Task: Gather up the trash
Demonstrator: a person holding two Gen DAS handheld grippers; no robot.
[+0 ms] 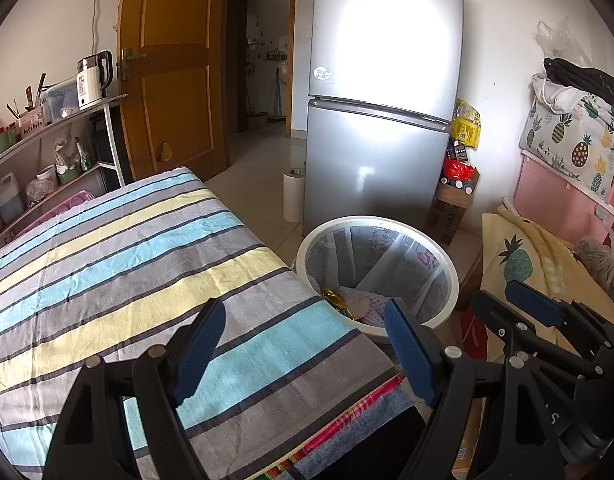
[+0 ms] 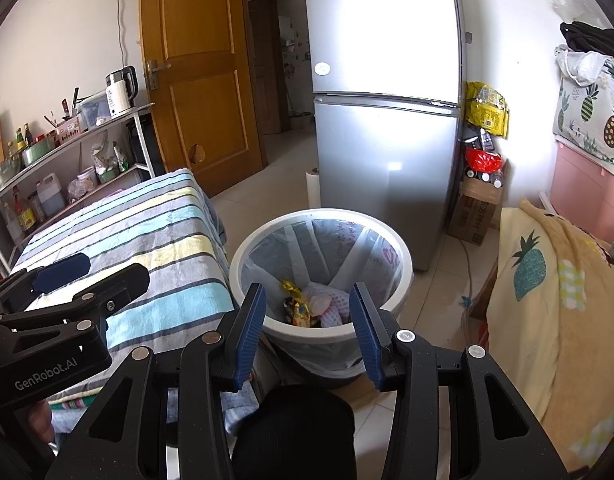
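A white round bin (image 2: 243,248) with a clear liner stands on the floor by the table's corner, also in the left wrist view as the bin (image 1: 447,268). Inside lies trash (image 2: 307,306): a gold wrapper and pink-white foam netting, seen as trash (image 1: 359,304) from the left too. My right gripper (image 2: 307,290) hangs open over the bin's near rim with nothing between its blue pads. My left gripper (image 1: 305,306) is open and empty above the striped tablecloth (image 1: 147,264), near the corner beside the bin. Each gripper shows in the other's view: the right gripper (image 1: 495,292), the left gripper (image 2: 115,266).
A silver fridge (image 2: 387,120) stands behind the bin, with a paper roll (image 1: 293,196) and a cardboard box (image 2: 477,212) beside it. A brown door (image 2: 199,72) and a shelf with a kettle (image 2: 121,90) are at the left. A pineapple-print blanket (image 2: 547,300) covers furniture at the right.
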